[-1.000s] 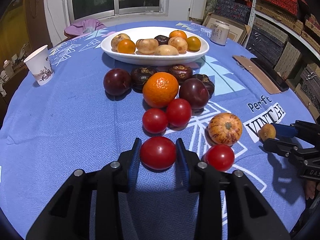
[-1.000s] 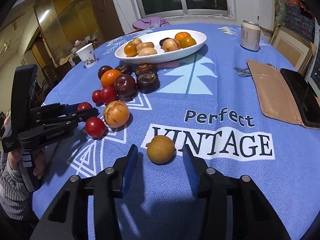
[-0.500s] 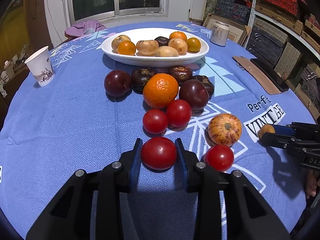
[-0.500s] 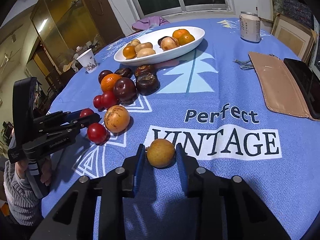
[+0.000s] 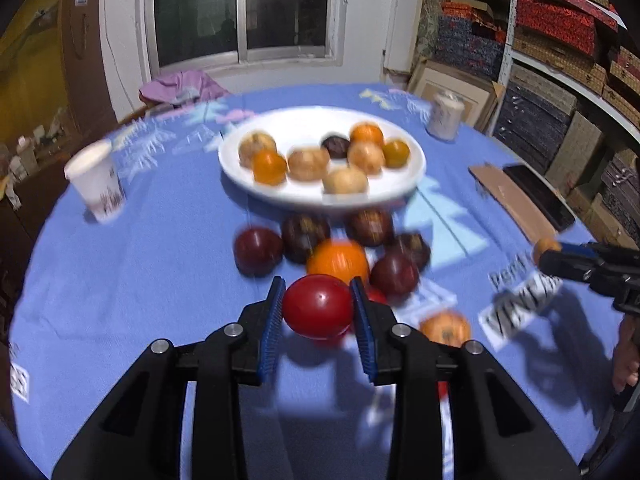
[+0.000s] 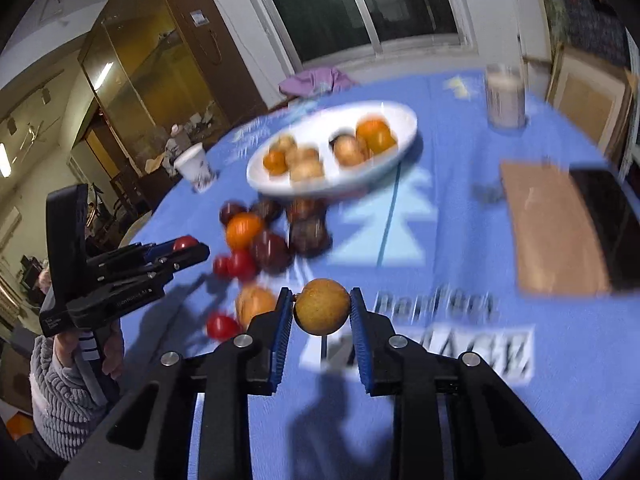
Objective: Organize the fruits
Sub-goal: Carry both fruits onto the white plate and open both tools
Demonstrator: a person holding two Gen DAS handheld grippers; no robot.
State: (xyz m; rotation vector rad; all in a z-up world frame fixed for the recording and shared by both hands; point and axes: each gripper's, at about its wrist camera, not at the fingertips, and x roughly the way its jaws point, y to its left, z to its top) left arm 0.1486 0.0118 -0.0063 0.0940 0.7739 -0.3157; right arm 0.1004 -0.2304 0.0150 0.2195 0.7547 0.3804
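My left gripper [image 5: 318,306] is shut on a red tomato [image 5: 318,308] and holds it in the air above the blue tablecloth. My right gripper [image 6: 322,307] is shut on a small brown-yellow round fruit [image 6: 322,306], also lifted off the table. Each gripper shows in the other's view, the left [image 6: 188,250] and the right [image 5: 546,254]. A white oval plate [image 5: 412,178] with several fruits sits at the far middle of the table. Loose fruits lie before it: a large orange [image 5: 338,260], dark plums [image 5: 256,250] and a striped orange fruit [image 5: 446,328].
A paper cup [image 5: 96,180] stands at the far left and a can [image 5: 444,116] at the far right. A brown case [image 6: 552,232] and a dark phone [image 6: 608,216] lie on the right. Shelves of boxes [image 5: 560,60] stand to the right.
Both grippers have lifted off the table with their fruits, the tomato and the small brown fruit, and moved toward the plate. Both views are motion-blurred.
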